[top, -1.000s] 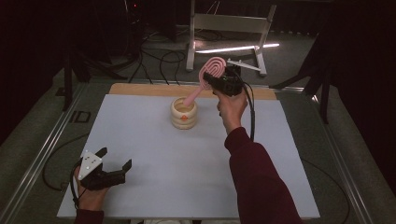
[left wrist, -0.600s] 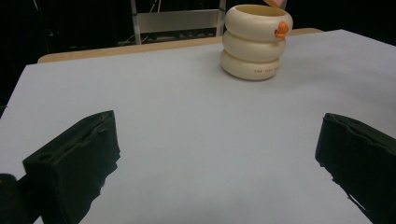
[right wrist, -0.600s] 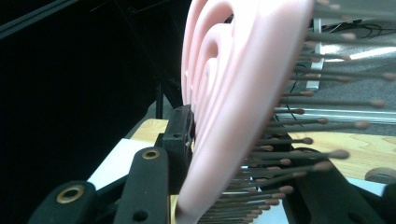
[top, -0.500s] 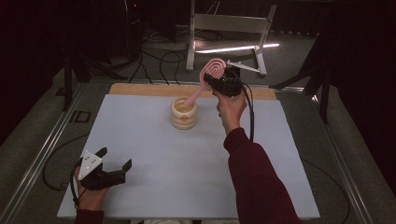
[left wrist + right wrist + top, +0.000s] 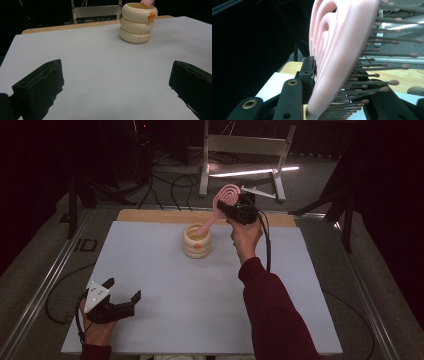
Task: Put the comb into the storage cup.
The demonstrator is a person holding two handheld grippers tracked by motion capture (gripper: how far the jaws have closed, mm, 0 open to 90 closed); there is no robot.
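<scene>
Right gripper (image 5: 226, 211) clamping the pink hairbrush (image 5: 226, 199), handle dipping into the cream ringed holder (image 5: 196, 241) far on the table. Left gripper (image 5: 122, 295) resting wide open, empty, near-left.

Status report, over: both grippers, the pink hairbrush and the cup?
Right gripper shut on pink hairbrush, handle end in cream cup. Left gripper open, near table edge. Nothing in the way.

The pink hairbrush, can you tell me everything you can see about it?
The pink hairbrush looks like smooth plastic. Its rounded head has curved slots and thin bristles with small ball tips. It is tilted, head up and handle down, with the handle end inside the cream ringed cup on the white table. The right gripper is shut on its head, holding it in the air.
</scene>
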